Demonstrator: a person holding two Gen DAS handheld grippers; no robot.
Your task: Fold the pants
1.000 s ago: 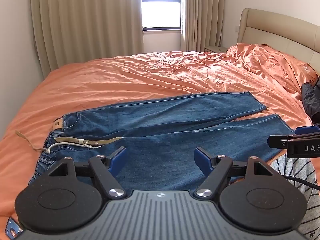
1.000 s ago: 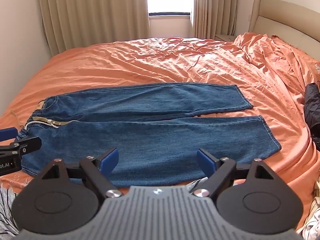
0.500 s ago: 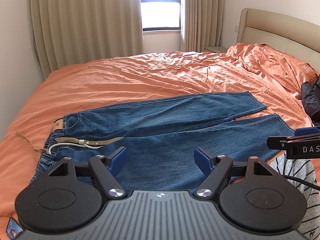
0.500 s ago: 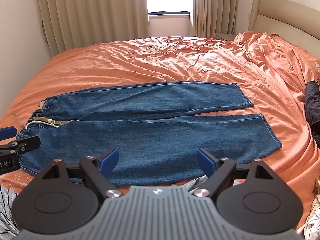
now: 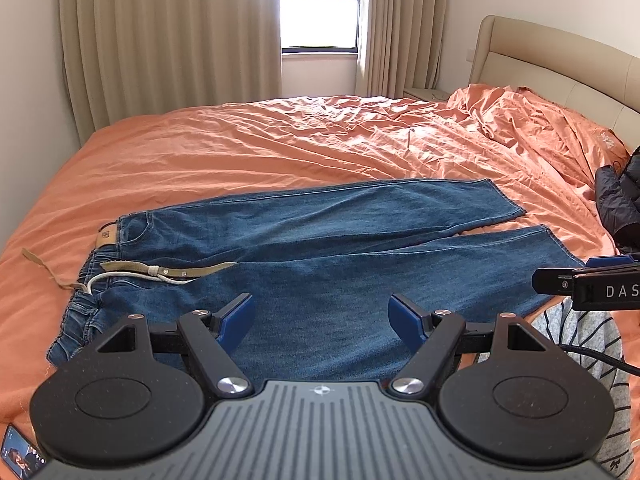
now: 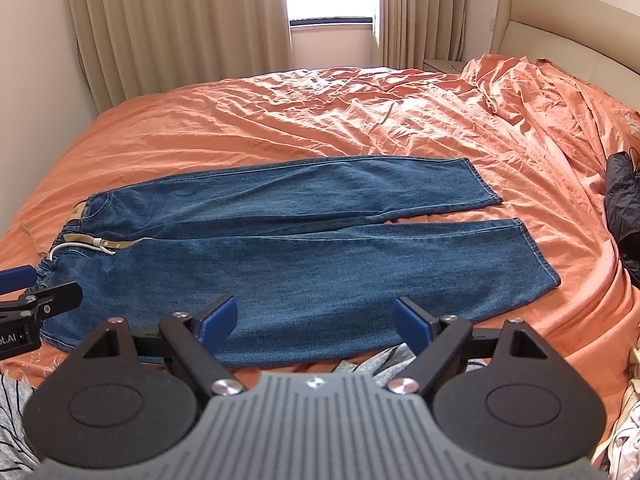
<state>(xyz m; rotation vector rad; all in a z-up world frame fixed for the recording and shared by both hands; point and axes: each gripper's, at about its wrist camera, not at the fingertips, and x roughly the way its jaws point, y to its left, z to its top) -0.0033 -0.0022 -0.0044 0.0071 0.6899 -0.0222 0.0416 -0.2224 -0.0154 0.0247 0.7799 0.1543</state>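
Observation:
Blue jeans (image 5: 320, 248) (image 6: 304, 240) lie flat on the orange bed, waistband at the left, both legs stretched to the right. A tan belt with a white cord (image 5: 168, 272) crosses the waist. My left gripper (image 5: 322, 316) hovers open above the near leg, close to the waist end, holding nothing. My right gripper (image 6: 316, 320) is open too, above the near edge of the jeans toward the hems. Each gripper's tip shows in the other's view: the right one (image 5: 560, 284) and the left one (image 6: 44, 300).
The orange sheet (image 5: 280, 144) is rumpled toward the beige headboard (image 5: 560, 64). A dark garment (image 6: 624, 200) lies at the right edge. Striped grey clothing (image 5: 592, 344) sits at the near side. Curtains and a window stand behind the bed.
Both views have shifted slightly; the jeans sit a little higher in the right wrist view. The jeans themselves have not moved and both grippers stay open.

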